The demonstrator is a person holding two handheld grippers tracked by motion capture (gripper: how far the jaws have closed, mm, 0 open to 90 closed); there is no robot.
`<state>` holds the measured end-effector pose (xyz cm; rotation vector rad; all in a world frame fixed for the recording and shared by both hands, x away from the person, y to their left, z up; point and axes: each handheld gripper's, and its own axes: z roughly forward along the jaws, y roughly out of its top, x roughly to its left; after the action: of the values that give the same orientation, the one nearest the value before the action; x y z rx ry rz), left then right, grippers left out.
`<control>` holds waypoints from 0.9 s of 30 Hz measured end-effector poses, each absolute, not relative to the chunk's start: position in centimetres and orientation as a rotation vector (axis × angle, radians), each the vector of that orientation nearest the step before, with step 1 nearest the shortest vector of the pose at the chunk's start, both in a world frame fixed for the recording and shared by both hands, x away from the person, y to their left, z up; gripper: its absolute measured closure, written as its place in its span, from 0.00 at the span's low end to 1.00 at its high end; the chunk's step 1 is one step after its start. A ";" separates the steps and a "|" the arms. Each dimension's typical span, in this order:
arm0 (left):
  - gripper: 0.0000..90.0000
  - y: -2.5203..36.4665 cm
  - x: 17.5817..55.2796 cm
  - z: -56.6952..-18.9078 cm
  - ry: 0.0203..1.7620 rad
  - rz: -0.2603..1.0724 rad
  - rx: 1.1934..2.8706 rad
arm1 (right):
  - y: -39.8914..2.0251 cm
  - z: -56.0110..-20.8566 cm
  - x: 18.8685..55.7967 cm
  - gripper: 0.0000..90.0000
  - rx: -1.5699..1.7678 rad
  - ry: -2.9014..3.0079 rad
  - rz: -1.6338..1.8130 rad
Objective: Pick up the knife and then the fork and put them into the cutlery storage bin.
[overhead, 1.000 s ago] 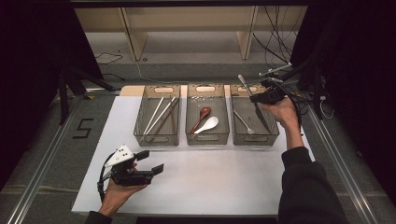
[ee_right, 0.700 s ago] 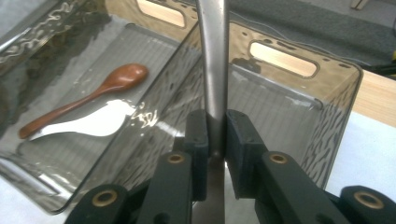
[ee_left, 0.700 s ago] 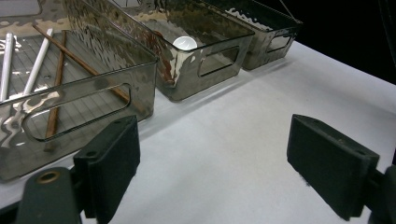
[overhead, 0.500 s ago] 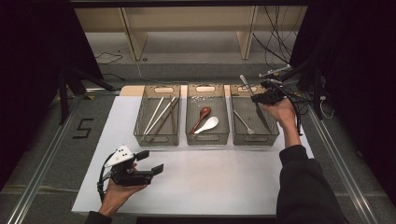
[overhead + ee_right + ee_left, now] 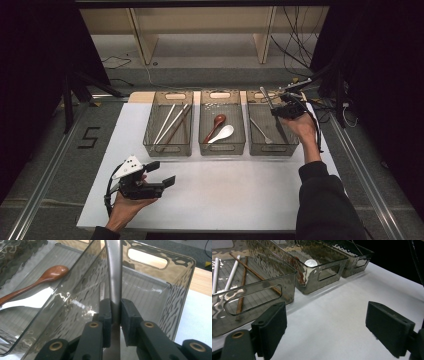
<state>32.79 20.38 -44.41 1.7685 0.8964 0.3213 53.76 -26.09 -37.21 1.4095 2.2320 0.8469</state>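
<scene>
The right claw is clamped on the handle of a metal knife, held over the rightmost bin of three smoky clear plastic bins set in a row at the far side of the desk. The step in hand looks like sorting cutlery: dropping the knife into that bin. The next move, as I judge it, calls for lowering the knife between the bin's walls, laying it along the floor and only then loosening the grip.

The rightmost bin already holds a metal utensil, probably a fork. The middle bin holds a brown wooden spoon and a white spoon. The left bin holds white chopsticks and a brown pair.

The left claw is wide open and empty, held low over the near left of the desk.
</scene>
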 end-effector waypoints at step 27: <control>0.19 20.3 32.7 -44.4 0.895 0.321 1.768 | -24.9 -35.3 51.1 0.44 1.344 2.223 0.985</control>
<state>32.75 20.35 -44.40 1.7680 0.8953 0.3210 51.14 -24.94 -35.33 1.3442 2.2228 0.9846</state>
